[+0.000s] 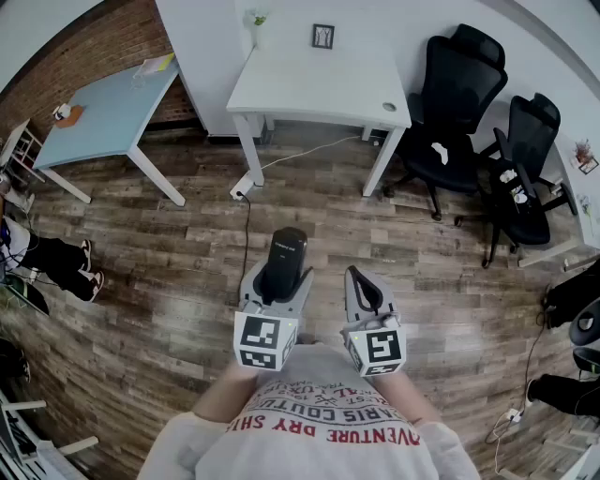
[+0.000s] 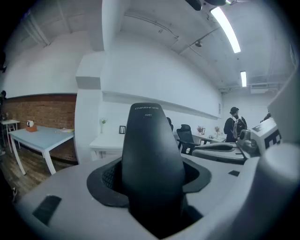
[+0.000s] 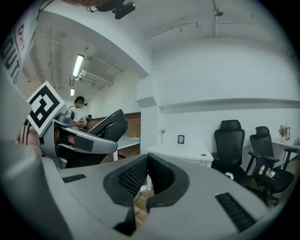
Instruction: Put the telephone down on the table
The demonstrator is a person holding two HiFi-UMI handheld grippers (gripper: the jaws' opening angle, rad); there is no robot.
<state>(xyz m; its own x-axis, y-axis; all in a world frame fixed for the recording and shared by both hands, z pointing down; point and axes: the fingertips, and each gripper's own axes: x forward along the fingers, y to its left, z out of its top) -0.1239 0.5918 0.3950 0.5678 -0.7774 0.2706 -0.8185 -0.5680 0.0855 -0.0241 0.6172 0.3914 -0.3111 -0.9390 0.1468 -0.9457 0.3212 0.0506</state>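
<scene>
The telephone is a black handset standing out forward from between the jaws of my left gripper, which is shut on it. In the left gripper view the telephone fills the gap in the left gripper, with the pads on both its sides. My right gripper hangs beside it, shut, holding nothing; its black pads meet at the tips. Both grippers are held over the wooden floor. The white table stands some way ahead, also visible as the white table and the white table in the gripper views.
A small picture frame and a plant stand at the white table's back edge. A light blue table is at the left, two black office chairs at the right. A cable and power strip lie on the floor. A person is at far left.
</scene>
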